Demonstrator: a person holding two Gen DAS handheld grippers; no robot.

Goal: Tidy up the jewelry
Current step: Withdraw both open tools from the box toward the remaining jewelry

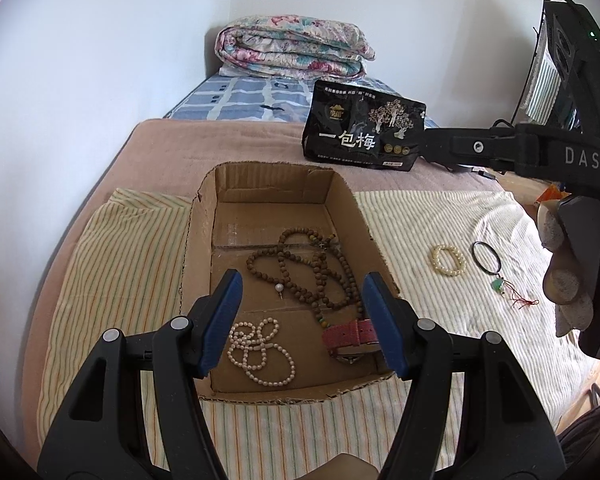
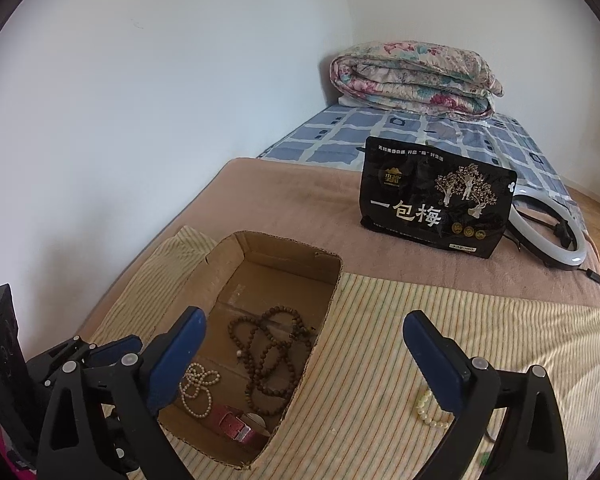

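Left gripper: we held the left gripper [image 1: 300, 320] above the near end of the cardboard box [image 1: 204, 240], its blue pads spread wide and nothing between them
Right gripper: we kept the right gripper [image 2: 304, 360] low over the striped cloth [image 2: 380, 340], released and parted, gripping nothing; its right finger stood just in front of the white bead bracelet [image 2: 430, 410]
Box contents: we saw the brown bead necklace [image 1: 312, 272] coiled in the middle, the pearl necklace [image 1: 260, 350] looped at the near left, and the pink watch strap [image 1: 350, 336] at the near right, partly hidden behind our left gripper's pad
Outside the box: the white bead bracelet lay on the cloth to the right of the box, and the black cord with a green pendant [image 1: 490, 266] lay just beside it, farther right
Background: a black snack bag [image 2: 436, 208] stood on the brown blanket [image 2: 284, 200], with a ring light [image 2: 552, 236] behind it and a folded floral quilt [image 2: 412, 80] by the wall
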